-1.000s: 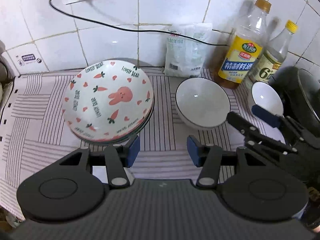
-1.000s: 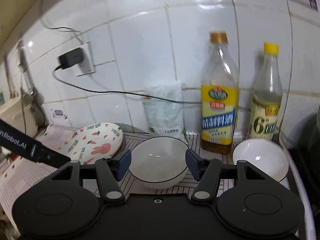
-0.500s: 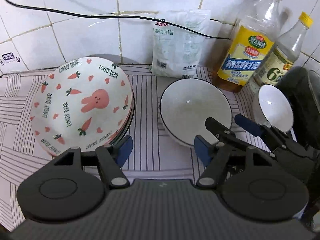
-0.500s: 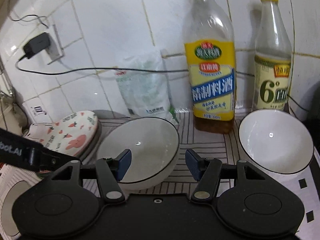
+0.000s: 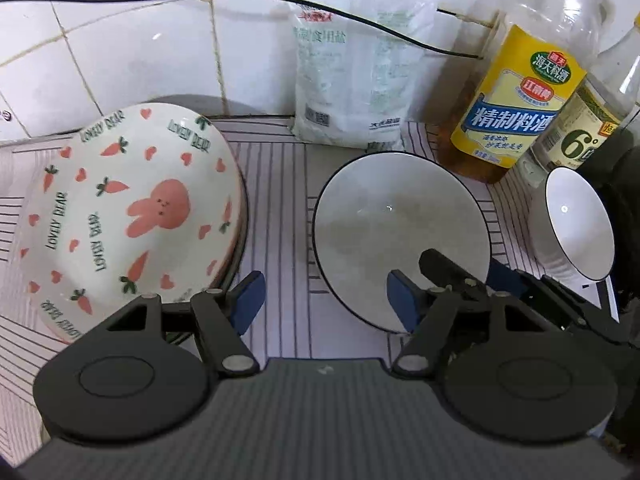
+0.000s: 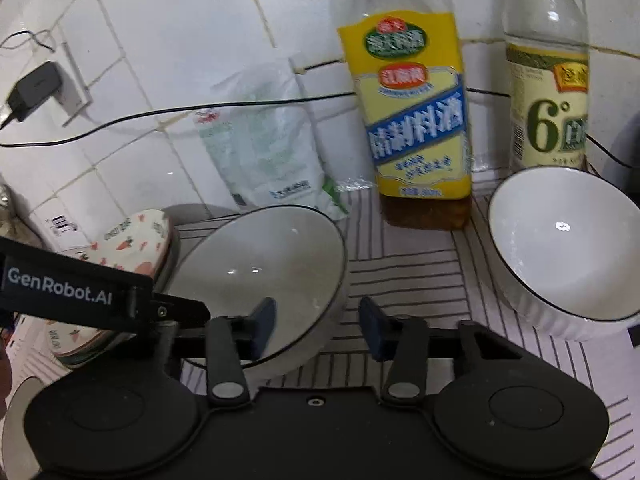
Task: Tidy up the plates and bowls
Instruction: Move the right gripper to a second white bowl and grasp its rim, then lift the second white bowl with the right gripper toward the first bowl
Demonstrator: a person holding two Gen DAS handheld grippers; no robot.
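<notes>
Right tongs (image 6: pixel 316 324) nearer bowl (image 6: pixel 260 280); charger (image 6: pixel 34 90) only in right view.

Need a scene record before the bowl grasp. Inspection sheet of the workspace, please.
Surface: striped cloth covers the counter.
Job's things: stack of rabbit-and-carrot plates on the left; wide dark-rimmed white bowl in the middle; smaller dark-rimmed white bowl to the right.
Clutter: white salt bag, yellow-label bottle and green-label bottle along the wall.
Grippers: left claw open over bare cloth; right claw closing astride the wide bowl's near rim, pads not pressing yet.
Cables: black cord from the wall plug runs behind the bottles.
Surroundings: white tiled wall.
</notes>
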